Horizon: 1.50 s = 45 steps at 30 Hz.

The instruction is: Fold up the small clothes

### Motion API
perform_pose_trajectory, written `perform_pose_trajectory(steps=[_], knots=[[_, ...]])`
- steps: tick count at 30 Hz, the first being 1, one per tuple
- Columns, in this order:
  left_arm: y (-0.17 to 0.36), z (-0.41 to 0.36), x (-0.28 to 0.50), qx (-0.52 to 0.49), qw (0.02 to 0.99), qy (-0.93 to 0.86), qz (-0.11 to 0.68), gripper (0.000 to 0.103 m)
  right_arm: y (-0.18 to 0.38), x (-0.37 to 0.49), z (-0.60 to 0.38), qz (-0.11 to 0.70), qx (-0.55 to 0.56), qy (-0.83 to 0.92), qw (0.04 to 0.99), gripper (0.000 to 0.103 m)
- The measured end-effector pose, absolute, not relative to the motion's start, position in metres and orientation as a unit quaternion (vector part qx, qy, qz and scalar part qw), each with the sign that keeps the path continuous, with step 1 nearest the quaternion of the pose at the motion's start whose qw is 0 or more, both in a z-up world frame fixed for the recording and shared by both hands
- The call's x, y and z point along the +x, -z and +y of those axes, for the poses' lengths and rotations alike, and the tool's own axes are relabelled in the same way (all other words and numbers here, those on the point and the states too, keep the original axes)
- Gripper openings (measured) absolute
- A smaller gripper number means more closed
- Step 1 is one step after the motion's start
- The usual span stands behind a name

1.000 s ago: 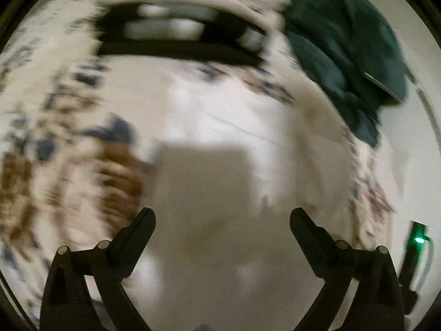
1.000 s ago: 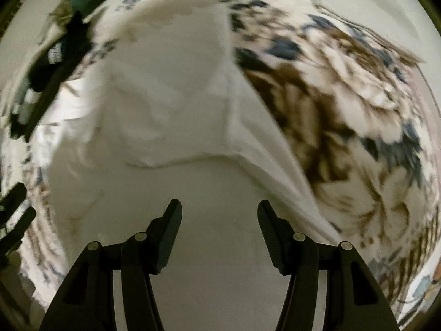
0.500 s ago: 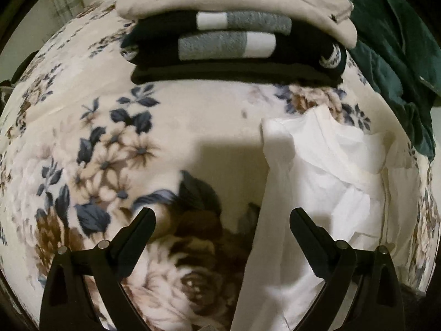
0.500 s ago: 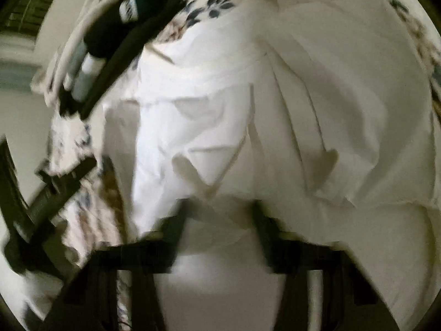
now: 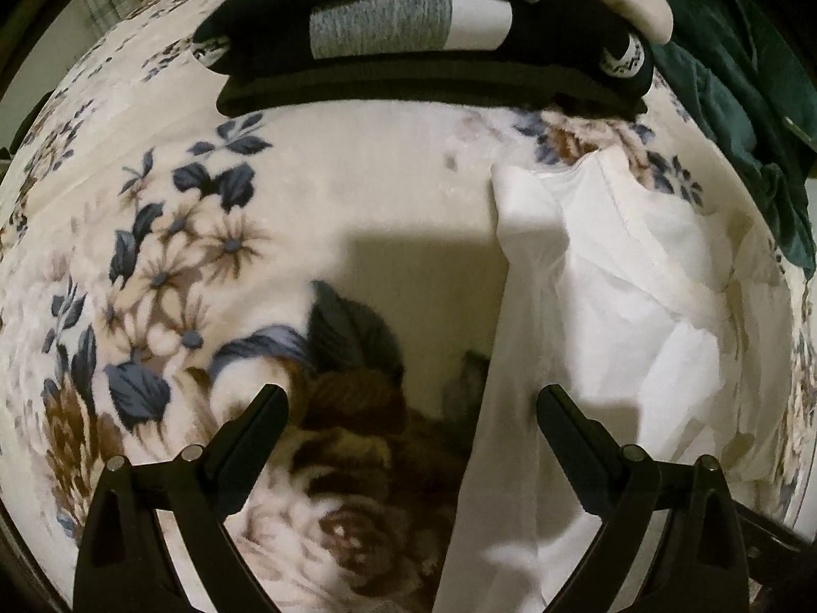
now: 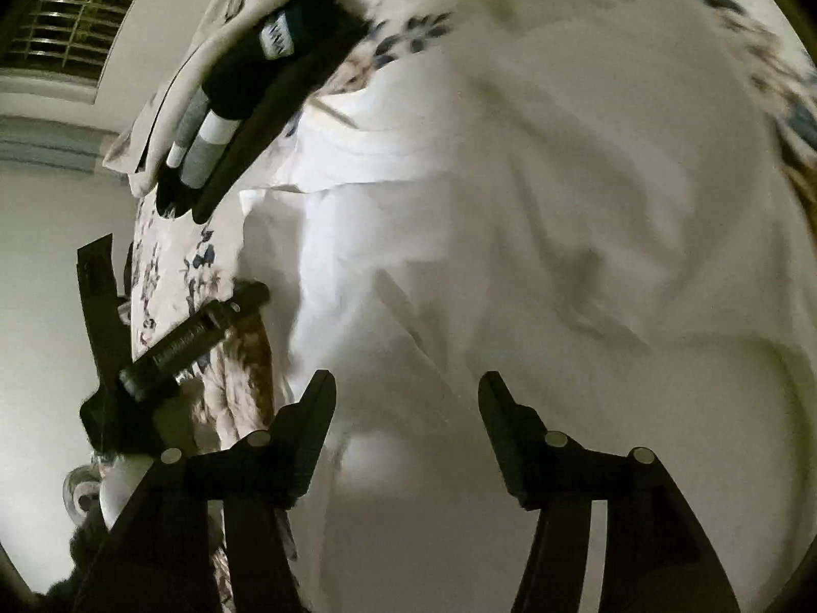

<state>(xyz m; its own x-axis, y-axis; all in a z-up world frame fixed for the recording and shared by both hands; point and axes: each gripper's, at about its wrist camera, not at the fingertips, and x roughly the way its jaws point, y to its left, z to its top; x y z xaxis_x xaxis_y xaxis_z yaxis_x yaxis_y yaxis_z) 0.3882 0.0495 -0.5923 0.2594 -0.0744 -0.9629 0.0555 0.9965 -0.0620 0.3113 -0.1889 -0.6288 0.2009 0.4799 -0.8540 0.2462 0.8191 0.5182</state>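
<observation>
A white garment point(image 5: 613, 316) lies crumpled on the floral blanket point(image 5: 214, 255), at the right of the left wrist view. My left gripper point(image 5: 411, 403) is open and empty above the blanket, its right finger over the garment's left edge. In the right wrist view the white garment point(image 6: 536, 235) fills most of the frame. My right gripper point(image 6: 406, 393) is open and empty just above it. The left gripper point(image 6: 194, 337) shows at the left of that view.
A stack of folded clothes point(image 5: 424, 36), black with grey and white bands under a beige piece, sits at the far side of the blanket. A dark green garment point(image 5: 735, 117) lies at the far right. A window point(image 6: 71, 25) shows upper left in the right wrist view.
Both grippers have swung left from over the white garment. The left now hangs over the floral blanket beside the garment's edge. The right has turned and closed in on the cloth.
</observation>
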Motion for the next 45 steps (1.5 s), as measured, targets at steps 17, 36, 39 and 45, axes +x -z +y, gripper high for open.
perform_pose_trajectory(steps=[17, 36, 39, 45], knots=[[0.594, 0.06, 0.416, -0.03, 0.79, 0.041, 0.611, 0.1, 0.627, 0.245, -0.248, 0.657, 0.297, -0.011, 0.693, 0.03], [0.587, 0.069, 0.481, -0.023, 0.813, 0.068, 0.578, 0.003, 0.606, 0.301, -0.267, 0.594, 0.366, 0.019, 0.716, 0.045], [0.591, 0.104, 0.489, -0.067, 0.8, 0.049, 0.594, 0.003, 0.607, 0.3, -0.251, 0.605, 0.366, -0.01, 0.707, 0.045], [0.578, 0.106, 0.468, -0.111, 0.774, 0.133, 0.609, 0.071, 0.609, 0.286, -0.214, 0.631, 0.329, -0.062, 0.7, 0.045]])
